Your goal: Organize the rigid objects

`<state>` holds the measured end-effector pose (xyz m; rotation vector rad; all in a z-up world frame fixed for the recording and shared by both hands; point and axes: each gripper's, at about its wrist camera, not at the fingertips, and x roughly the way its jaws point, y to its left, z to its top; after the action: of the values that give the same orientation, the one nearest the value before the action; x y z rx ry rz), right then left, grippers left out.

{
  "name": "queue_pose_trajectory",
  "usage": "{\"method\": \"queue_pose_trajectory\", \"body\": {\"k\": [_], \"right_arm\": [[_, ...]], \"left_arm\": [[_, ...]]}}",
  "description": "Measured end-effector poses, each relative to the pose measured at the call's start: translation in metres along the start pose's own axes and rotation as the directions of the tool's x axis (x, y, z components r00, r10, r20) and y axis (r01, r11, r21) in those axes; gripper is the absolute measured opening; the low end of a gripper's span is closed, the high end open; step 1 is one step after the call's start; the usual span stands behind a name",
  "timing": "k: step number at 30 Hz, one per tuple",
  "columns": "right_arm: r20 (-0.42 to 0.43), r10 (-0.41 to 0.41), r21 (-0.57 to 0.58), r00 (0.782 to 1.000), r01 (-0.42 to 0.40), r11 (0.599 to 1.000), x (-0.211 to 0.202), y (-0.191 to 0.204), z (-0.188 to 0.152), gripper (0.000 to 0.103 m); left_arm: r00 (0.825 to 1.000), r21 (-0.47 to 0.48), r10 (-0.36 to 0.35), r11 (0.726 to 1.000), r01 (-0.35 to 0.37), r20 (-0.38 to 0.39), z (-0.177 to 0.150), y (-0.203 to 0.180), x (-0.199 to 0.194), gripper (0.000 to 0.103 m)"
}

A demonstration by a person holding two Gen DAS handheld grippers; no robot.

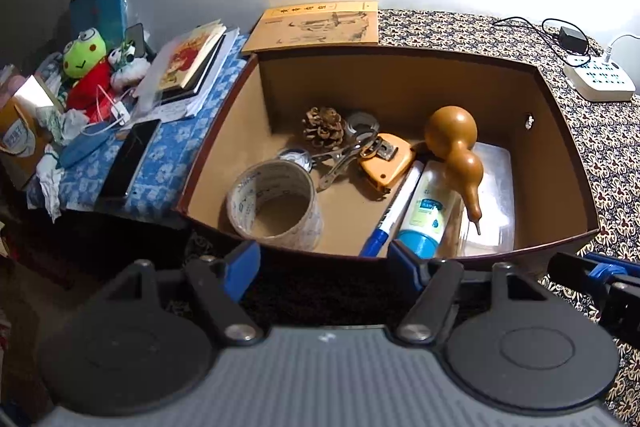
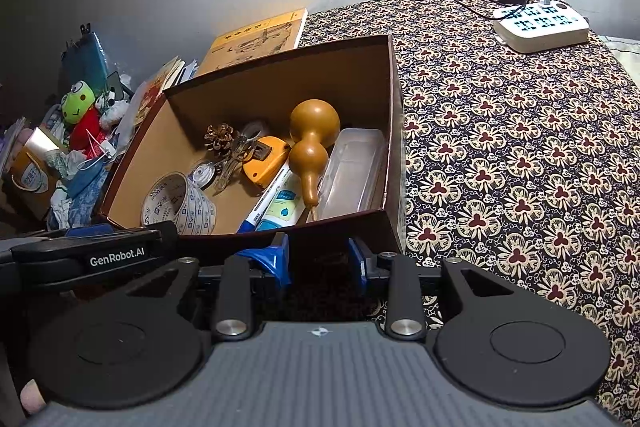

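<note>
Brown cardboard box (image 1: 400, 83) on my patterned cloth (image 2: 520, 147) holds a smooth tan gourd (image 1: 454, 147) lying over a bottle (image 1: 426, 211), beside a tape roll (image 1: 276, 203) and pine cone (image 1: 324, 127). My left gripper (image 1: 324, 259) and right gripper (image 2: 318, 259) hover near the box's front edge, both spread open and empty.

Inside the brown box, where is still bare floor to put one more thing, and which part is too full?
Bare floor in the box lies along its left wall, behind the tape roll and left of the pine cone. The back right corner behind the gourd also looks open. The middle and right front are crowded.
</note>
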<state>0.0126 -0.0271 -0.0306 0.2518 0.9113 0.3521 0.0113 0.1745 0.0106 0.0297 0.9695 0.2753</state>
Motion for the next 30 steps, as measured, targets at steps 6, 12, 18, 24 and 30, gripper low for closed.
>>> {"method": "queue_pose_trajectory", "body": {"k": [6,12,18,24,30], "right_arm": [[-0.014,-0.016,0.026,1.000,0.017,1.000,0.003,-0.001,-0.003,0.015],[-0.019,-0.035,0.048,0.999,0.036,0.998,0.004,-0.005,-0.005,0.015],[-0.019,-0.045,0.052,0.999,0.046,0.998,0.003,-0.004,-0.006,0.015],[-0.033,-0.053,0.057,0.998,0.055,0.997,0.003,-0.006,-0.007,0.015],[-0.075,-0.051,0.056,0.996,0.055,0.997,0.005,-0.009,-0.018,0.015]], "left_arm": [[1.000,0.020,-0.023,1.000,0.023,-0.001,-0.005,-0.001,-0.001,0.070],[0.999,0.039,-0.033,0.999,0.033,0.002,-0.005,-0.004,-0.002,0.070],[0.997,0.032,-0.071,0.997,0.071,-0.021,-0.006,-0.003,-0.007,0.070],[0.995,0.050,-0.077,0.996,0.080,-0.057,-0.015,-0.007,-0.008,0.070],[0.991,0.063,-0.064,0.995,0.072,-0.120,-0.027,-0.013,0.007,0.070]]}}
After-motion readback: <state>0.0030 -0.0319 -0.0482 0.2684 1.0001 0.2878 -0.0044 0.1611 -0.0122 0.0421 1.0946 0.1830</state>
